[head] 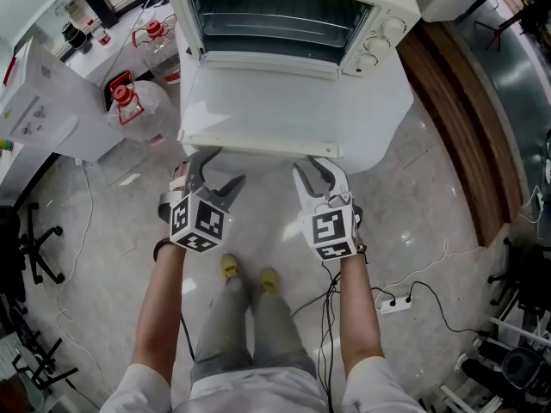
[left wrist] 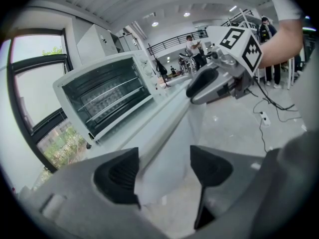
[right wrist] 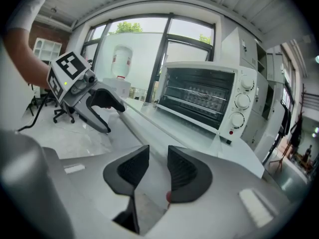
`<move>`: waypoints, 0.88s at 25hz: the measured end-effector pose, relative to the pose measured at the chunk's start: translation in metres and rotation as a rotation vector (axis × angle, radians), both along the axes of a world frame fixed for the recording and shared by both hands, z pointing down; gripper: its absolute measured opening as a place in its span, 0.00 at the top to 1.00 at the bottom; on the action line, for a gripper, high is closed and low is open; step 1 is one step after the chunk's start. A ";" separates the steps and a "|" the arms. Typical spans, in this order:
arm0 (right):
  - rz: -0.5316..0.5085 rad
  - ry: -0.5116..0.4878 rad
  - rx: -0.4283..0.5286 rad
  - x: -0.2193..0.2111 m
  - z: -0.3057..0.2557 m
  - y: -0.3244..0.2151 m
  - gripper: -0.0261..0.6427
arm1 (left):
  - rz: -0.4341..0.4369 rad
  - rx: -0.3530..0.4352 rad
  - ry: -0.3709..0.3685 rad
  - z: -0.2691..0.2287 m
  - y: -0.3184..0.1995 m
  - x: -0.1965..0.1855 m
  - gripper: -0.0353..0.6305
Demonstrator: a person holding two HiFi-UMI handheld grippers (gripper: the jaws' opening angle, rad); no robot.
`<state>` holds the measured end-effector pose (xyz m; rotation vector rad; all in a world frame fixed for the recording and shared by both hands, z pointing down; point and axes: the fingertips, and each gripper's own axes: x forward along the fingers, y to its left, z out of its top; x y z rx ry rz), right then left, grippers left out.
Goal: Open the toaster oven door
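Observation:
The white toaster oven (head: 293,15) stands on a white table, and its door (head: 293,101) lies folded down flat toward me, with the wire racks inside showing. My left gripper (head: 217,172) hangs just in front of the door's front edge at its left end. Its jaws are wide open with nothing between them (left wrist: 164,168). My right gripper (head: 315,169) sits near the door's right front edge. Its jaws (right wrist: 158,166) stand a narrow gap apart and hold nothing. The door (right wrist: 164,123) runs between the two grippers in both gripper views.
Two large water bottles (head: 138,106) (head: 159,41) stand on the floor left of the table. A power strip (head: 396,302) with cables lies at the right, an office chair (head: 39,248) at the left. A wooden counter edge (head: 456,119) runs along the right. My legs and feet (head: 250,271) are below.

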<state>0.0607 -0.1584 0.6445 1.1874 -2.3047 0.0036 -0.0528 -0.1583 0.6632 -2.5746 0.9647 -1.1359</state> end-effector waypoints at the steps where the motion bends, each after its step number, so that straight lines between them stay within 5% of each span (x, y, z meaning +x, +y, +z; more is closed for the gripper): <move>1: -0.009 0.015 0.012 -0.001 -0.001 0.000 0.81 | -0.003 0.004 0.004 -0.002 0.000 0.000 0.47; 22: 0.055 -0.136 0.063 -0.001 -0.051 0.027 0.81 | -0.067 0.028 0.127 -0.045 0.024 -0.010 0.47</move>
